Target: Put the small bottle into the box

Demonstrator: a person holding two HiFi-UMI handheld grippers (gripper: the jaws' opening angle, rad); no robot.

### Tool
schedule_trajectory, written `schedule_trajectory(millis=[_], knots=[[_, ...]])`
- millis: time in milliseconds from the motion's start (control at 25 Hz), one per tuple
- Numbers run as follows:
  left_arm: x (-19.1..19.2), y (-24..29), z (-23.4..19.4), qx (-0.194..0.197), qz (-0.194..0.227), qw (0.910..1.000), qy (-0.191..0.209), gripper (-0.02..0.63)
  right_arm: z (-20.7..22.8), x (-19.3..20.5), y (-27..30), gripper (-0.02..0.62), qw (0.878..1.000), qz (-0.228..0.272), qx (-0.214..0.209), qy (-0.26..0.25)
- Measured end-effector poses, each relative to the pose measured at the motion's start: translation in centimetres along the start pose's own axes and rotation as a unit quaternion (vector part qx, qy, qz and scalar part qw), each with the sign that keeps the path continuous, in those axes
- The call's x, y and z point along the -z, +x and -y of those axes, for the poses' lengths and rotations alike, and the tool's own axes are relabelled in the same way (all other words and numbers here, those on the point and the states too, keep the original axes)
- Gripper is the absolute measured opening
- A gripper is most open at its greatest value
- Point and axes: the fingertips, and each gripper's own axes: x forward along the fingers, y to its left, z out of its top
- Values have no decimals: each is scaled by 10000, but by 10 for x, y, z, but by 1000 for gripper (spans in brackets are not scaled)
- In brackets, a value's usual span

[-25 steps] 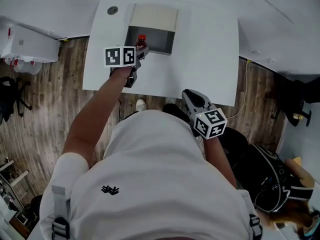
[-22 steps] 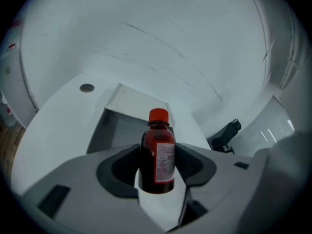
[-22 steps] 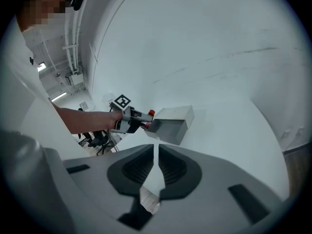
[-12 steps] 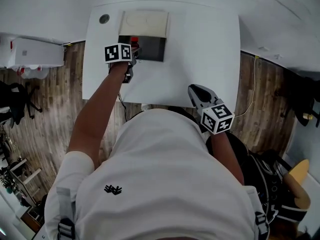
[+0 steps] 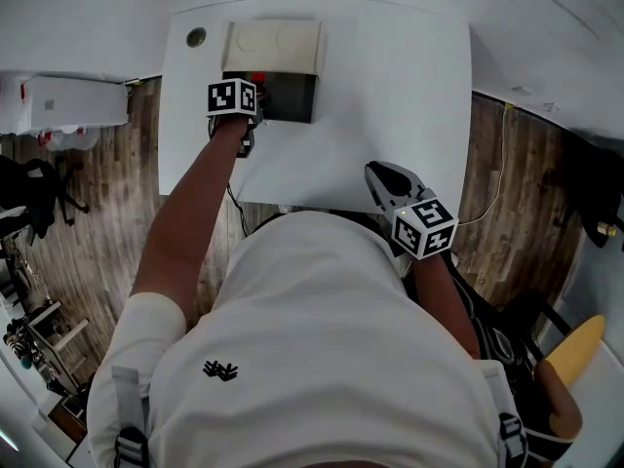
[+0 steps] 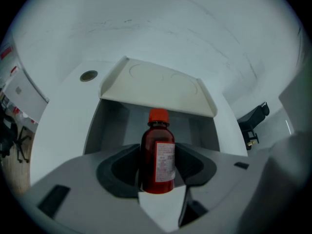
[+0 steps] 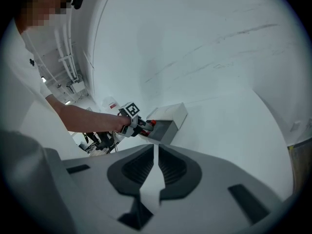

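Nearest to the person, at about five o'clock on the white table [image 5: 390, 86], the right gripper [image 7: 157, 172] hangs just off the table's edge. Its jaws are together with only a thin slit between them, and nothing is in them. Farther out, toward eleven o'clock, the left gripper [image 6: 158, 177] has its jaws wide and pressed on the two sides of the small bottle [image 6: 157, 152]. This is a dark red bottle with a white label and an orange-red cap [image 6: 158, 115], and it stands upright in the grip. The bottle is in the air at the near rim of the box [image 6: 108, 123], toward the left part of the opening. Its cap is already over the grey inside, but I cannot tell if its bottom has passed the near wall. Behind the opening, at twelve o'clock, the cream lid [image 6: 158, 84] stands open and leans back. A small round hole [image 6: 88, 75] in the table lies beyond it at ten o'clock. I judge that the step in hand is to lower the bottle into the box. To do it well, the bottle should go a little more toward twelve o'clock so that its bottom clears the near wall. It should stay upright and go down until it rests on the floor of the box. Only then should the jaws let go, away from the lid so it is not knocked shut.
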Motion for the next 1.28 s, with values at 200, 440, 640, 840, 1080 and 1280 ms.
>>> schedule_trajectory(millis=[200,440,640,840,1080,1280], knots=[[8,10,-5,-242,-308,9992,76,222,5,4,-1,32,9999,-35,-50,150],[14,17,-13,-567,-715,9958,76,222,12,7,-5,31,9995,-93,-104,276],[17,21,-13,-618,-997,9931,-5,225,21,7,-8,31,9992,-97,-115,359],[18,21,-14,-657,-1202,9906,55,229,26,1,-7,31,9991,-44,-139,393],[21,20,-14,-748,-1340,9878,273,232,30,2,-7,31,9989,4,-117,462],[22,17,-14,-725,-1315,9881,341,245,30,4,-6,31,9988,-5,-135,462]])
